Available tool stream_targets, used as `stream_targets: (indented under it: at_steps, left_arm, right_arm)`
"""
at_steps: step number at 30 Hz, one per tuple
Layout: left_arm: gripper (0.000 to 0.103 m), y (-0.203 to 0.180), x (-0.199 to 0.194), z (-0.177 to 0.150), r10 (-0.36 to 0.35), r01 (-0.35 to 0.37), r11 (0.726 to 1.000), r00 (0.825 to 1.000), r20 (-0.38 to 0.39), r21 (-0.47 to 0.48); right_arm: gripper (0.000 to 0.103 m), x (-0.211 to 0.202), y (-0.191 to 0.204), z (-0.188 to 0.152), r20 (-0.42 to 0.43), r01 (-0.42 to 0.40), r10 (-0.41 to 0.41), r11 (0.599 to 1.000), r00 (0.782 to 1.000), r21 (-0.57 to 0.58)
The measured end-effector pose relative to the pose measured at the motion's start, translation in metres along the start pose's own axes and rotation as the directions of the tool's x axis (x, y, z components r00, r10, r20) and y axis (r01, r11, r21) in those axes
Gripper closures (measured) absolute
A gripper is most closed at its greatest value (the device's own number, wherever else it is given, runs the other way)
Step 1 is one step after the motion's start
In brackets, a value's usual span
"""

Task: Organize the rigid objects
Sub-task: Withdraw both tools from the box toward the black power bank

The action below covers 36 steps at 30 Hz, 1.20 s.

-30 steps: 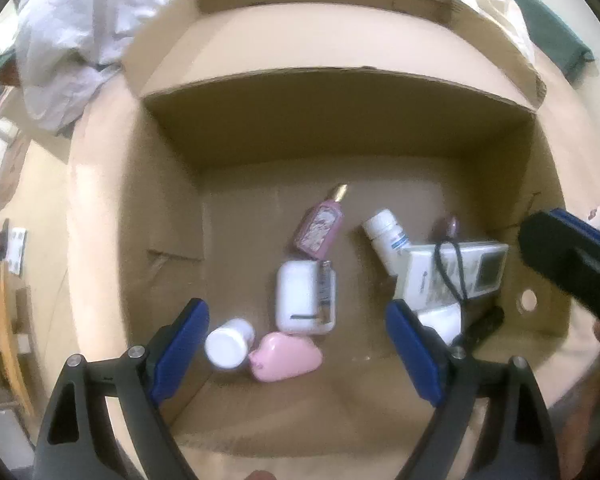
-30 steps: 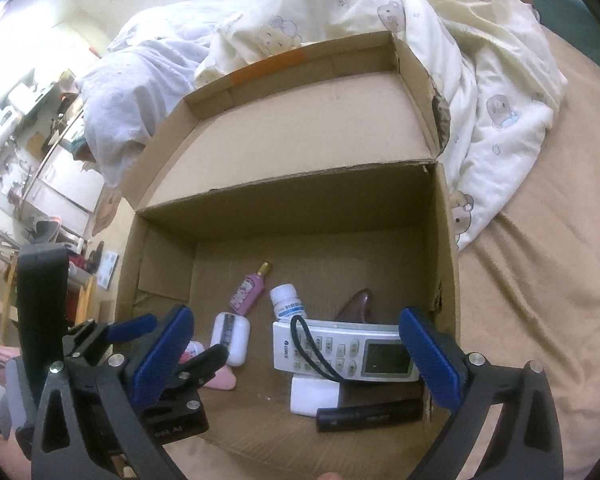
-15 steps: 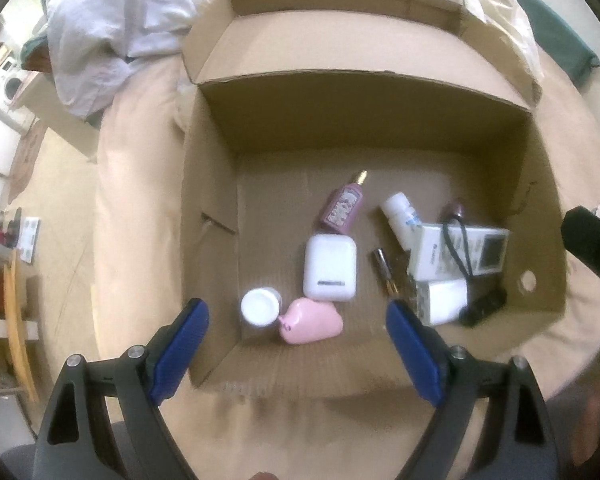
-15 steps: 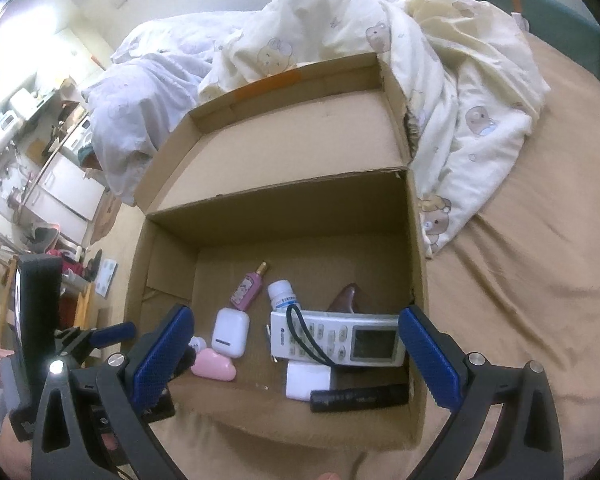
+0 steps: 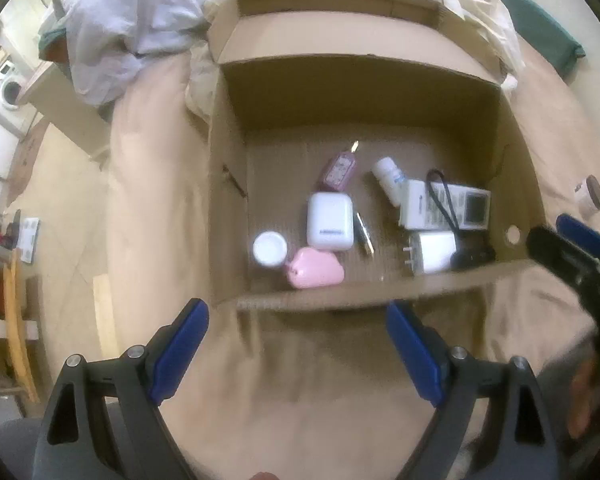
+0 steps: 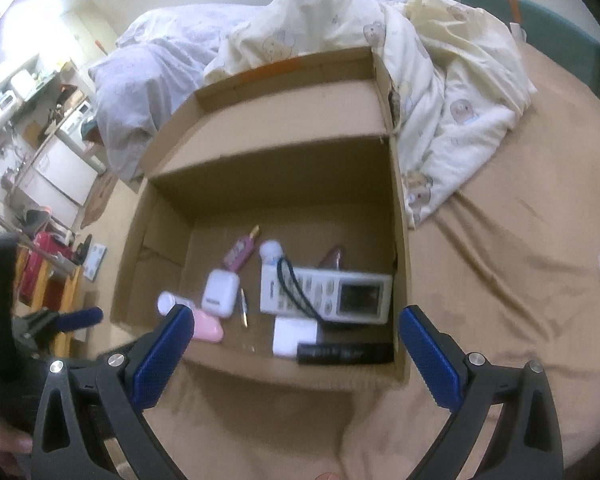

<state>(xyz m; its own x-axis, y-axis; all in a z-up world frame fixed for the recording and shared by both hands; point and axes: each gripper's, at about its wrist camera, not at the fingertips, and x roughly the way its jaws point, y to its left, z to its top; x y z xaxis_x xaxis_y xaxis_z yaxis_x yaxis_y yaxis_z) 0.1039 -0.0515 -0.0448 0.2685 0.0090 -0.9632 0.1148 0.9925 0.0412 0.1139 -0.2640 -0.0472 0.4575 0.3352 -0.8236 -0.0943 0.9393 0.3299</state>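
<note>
Right, rigid bits are all down in the cardboard box [image 5: 228,216], centre of frame in both views, lying flat on its floor.

- Remote control [image 6: 326,290], centre-right: hard plastic, light, screen end fragile-ish. Its black cord [image 6: 296,292] is looped over the top, so I'd take it across the narrow width mid-body, clear of that loop.
- White case [image 5: 329,221], centre: smooth rounded shell, likely slippery. Grip the flat faces, not the corners.
- Pink case [image 5: 315,268], just below it and touching the white jar [image 5: 270,249]: same story, curved and slick.
- Pink bottle [image 5: 339,170], with a small white bottle [image 5: 388,180] just to its right, upper middle: look breakable, take by the body.
- White charger [image 5: 432,256] and a black stick-like item [image 6: 344,353] lie against the near wall; the wall crowds any approach.
- Thin pen-like thing [image 5: 363,232] is too slim for a sure pinch.

Left gripper [image 5: 298,354] is spread wide, nothing between the fingers, over the tan bedsheet [image 6: 500,280] below the box. Right gripper [image 6: 292,354] likewise wide and holding nothing. One small jar [image 5: 590,196] sits out on the sheet at the right edge, well apart from the box. Rumpled duvets [image 6: 440,80] are piled behind.
</note>
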Motion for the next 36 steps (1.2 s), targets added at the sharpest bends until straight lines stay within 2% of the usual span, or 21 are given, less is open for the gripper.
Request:
stream_targets:
  at_steps: [8, 18, 22, 24, 26, 29, 33, 36]
  left_arm:
    - [0.014, 0.011, -0.001, -0.023, -0.013, 0.012, 1.0, 1.0, 0.008, 0.004]
    - [0.014, 0.032, 0.006, -0.033, -0.033, 0.034, 0.998, 0.999, 0.02, -0.055]
    - [0.014, 0.041, 0.007, -0.031, -0.1, 0.099, 0.989, 0.995, -0.003, -0.114]
    - [0.014, 0.044, 0.005, -0.03, -0.12, 0.118, 0.984, 0.993, -0.007, -0.135]
    - [0.014, 0.045, 0.003, -0.029, -0.105, 0.104, 0.985, 0.994, -0.001, -0.137]
    - [0.014, 0.048, 0.001, -0.027, -0.093, 0.093, 0.983, 0.996, 0.004, -0.156]
    - [0.014, 0.056, -0.005, -0.026, -0.101, 0.105, 0.975, 0.994, 0.03, -0.197]
    - [0.014, 0.064, -0.006, -0.026, -0.11, 0.113, 0.965, 0.994, 0.026, -0.235]
  right_arm:
    - [0.0, 0.0, 0.01, -0.03, -0.046, 0.006, -0.007, 1.0, 0.999, -0.021]
    - [0.0, 0.007, 0.007, -0.061, -0.113, 0.007, -0.003, 1.0, 0.994, 0.028]
    - [0.0, 0.017, 0.003, -0.065, -0.15, 0.03, -0.024, 0.999, 0.988, 0.039]
    - [0.0, 0.021, -0.002, -0.066, -0.165, 0.0, 0.012, 0.997, 0.986, 0.075]
    - [0.0, 0.027, -0.009, -0.068, -0.175, -0.047, 0.071, 0.989, 0.982, 0.137]
    - [0.0, 0.038, -0.015, -0.068, -0.195, -0.059, 0.094, 0.982, 0.976, 0.179]
    - [0.0, 0.047, -0.005, -0.067, -0.207, -0.048, 0.076, 0.989, 0.975, 0.14]
    - [0.0, 0.058, 0.009, -0.068, -0.235, -0.004, 0.015, 0.999, 0.972, 0.047]
